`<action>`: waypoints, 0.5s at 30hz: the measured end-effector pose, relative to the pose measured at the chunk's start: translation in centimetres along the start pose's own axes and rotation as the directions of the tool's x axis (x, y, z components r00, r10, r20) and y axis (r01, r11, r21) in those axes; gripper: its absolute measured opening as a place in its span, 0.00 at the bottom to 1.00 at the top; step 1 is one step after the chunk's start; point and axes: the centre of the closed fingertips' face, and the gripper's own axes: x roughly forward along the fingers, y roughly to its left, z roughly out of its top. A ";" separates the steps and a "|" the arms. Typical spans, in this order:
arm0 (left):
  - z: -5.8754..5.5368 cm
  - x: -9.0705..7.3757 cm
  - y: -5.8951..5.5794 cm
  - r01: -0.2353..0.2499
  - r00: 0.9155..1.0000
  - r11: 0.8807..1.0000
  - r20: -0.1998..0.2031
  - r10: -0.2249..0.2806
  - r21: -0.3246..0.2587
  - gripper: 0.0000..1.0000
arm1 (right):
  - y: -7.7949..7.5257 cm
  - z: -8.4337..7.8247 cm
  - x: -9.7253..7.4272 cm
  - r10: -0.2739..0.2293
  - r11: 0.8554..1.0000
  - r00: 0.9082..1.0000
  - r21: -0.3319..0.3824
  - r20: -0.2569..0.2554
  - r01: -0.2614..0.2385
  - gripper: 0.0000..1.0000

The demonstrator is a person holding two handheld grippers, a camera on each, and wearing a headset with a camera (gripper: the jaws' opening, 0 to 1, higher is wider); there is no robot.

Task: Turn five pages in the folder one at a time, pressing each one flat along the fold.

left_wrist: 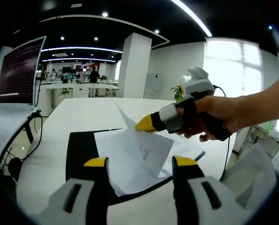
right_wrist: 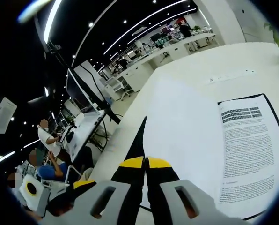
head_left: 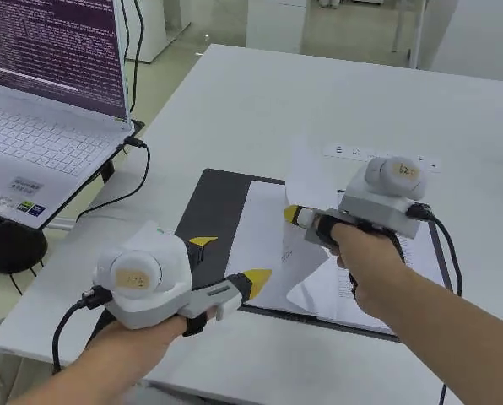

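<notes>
The folder (head_left: 211, 202) lies open on the table (head_left: 260, 110), black cover at 9 o'clock, printed text at 3 o'clock. The right gripper (head_left: 294, 215) is clamped on one white page (head_left: 310, 179) — lifted and curling. The left gripper (head_left: 230, 258) — jaws apart — hovers at 7 o'clock.

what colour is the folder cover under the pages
Black; the flat folder cover shows best in the head view.
</notes>
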 end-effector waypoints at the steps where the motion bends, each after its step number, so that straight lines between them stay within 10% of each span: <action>1: 0.0 0.0 0.0 -0.001 1.000 1.000 0.002 0.001 -0.004 0.54 | -0.3 -0.1 0.5 -0.004 1.000 1.000 0.000 -0.006 0.004 0.00; 15: -1.4 0.6 1.2 -0.027 0.999 0.999 -0.037 0.026 -0.027 0.54 | -0.4 -3.6 4.9 -0.025 0.999 0.990 -0.046 -0.138 0.019 0.00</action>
